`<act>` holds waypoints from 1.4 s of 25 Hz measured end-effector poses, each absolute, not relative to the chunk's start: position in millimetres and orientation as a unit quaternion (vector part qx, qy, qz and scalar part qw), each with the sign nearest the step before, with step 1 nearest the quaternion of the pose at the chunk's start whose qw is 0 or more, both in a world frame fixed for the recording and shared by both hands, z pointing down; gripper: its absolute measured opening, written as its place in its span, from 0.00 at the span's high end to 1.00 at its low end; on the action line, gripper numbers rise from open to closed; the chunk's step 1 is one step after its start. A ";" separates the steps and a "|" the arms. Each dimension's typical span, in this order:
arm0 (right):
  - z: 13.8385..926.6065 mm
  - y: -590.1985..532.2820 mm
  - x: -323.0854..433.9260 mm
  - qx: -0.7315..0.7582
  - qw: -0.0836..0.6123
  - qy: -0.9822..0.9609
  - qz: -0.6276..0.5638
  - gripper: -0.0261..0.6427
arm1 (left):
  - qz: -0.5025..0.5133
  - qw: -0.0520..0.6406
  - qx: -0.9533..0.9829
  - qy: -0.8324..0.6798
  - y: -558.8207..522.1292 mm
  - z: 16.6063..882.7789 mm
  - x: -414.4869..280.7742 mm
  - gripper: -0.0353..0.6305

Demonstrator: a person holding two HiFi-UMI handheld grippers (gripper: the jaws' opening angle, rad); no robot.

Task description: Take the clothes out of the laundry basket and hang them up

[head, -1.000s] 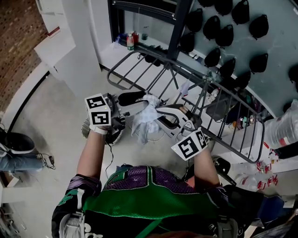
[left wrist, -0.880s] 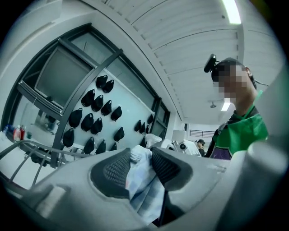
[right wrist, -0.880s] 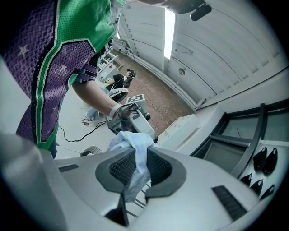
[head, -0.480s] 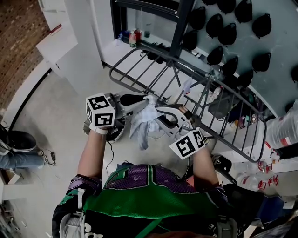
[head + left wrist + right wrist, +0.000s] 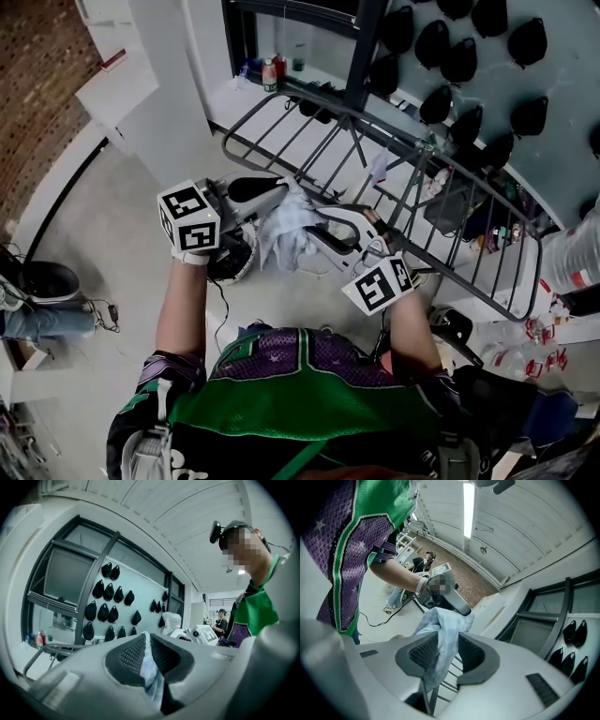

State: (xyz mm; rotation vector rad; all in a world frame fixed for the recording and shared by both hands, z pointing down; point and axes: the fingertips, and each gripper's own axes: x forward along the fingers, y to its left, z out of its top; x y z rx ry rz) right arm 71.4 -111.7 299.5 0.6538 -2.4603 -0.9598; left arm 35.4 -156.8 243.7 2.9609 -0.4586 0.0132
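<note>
Regripping the pale garment (image 5: 286,232) just short of the drying rack (image 5: 450,274) ahead: left tongs (image 5: 279,192) pinch it tight, right tongs (image 5: 317,221) have just been opening with cloth slack between them; next, probably drape it over a rail.

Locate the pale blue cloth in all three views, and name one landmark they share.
Head view: centre, the cloth bunched between the left gripper and the right gripper.
Left gripper view: lower centre, the cloth pinched in jaws that have just closed.
Right gripper view: centre, the cloth draped between jaws that have just been opening.
Shared landmark: the black pouches on the wall, in all three.
</note>
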 end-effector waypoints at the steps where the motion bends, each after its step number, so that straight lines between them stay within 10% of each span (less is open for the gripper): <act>1: 299.6 -111.8 73.0 0.235 0.208 -0.886 -0.341 0.76 | 0.000 0.076 0.985 -0.157 -158.7 241.4 31.7 0.89; 35: 274.9 -97.7 84.2 0.209 0.153 -0.912 -0.319 0.94 | -0.030 0.110 0.979 -0.168 -163.7 237.9 15.9 0.88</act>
